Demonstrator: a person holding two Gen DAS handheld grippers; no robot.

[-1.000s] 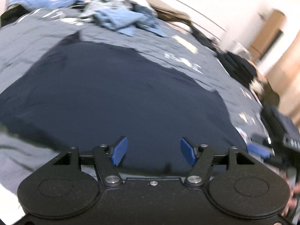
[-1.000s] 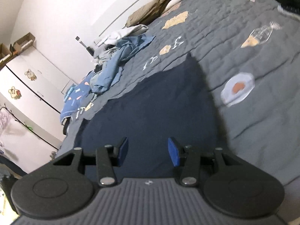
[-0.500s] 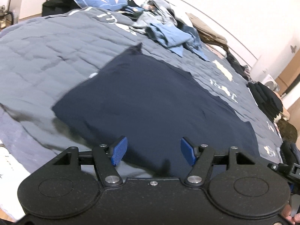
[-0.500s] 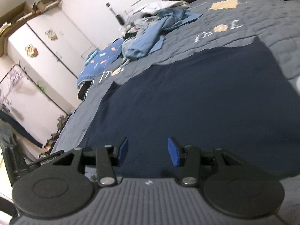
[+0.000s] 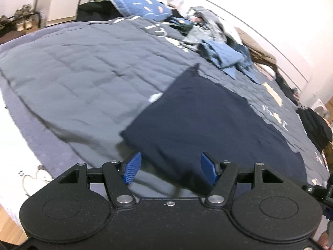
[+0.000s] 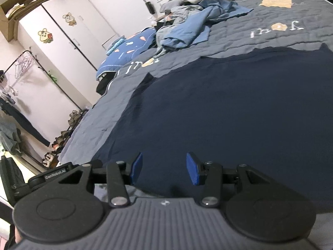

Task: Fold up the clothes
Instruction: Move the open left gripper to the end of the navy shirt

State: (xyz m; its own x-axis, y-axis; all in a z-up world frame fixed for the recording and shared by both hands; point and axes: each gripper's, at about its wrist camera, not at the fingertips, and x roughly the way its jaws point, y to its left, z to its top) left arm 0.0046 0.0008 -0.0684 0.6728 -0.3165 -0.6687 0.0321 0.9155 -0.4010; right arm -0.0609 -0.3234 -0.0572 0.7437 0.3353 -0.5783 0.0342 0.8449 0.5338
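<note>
Two grippers, L [image 5: 169,170] & R [image 6: 164,167], both agape, over navy garment [image 6: 229,112], grey quilt [image 5: 83,66]

White stitched letters on the quilt [image 6: 187,48] look like "joui", seen upside down. The left gripper [image 6: 55,174] body carries small print, roughly "GenRobot.AI".

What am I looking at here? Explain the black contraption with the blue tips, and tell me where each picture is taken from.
These are two hand-held grabbing tools, one per hand, each with a camera looking out along its fingers. One picture comes from the left claw, the other from the right claw. Both claws are open and hold nothing. Ahead lies a dark navy garment spread flat on a grey quilt covering a bed. A pile of unfolded blue clothes sits further back.
</note>
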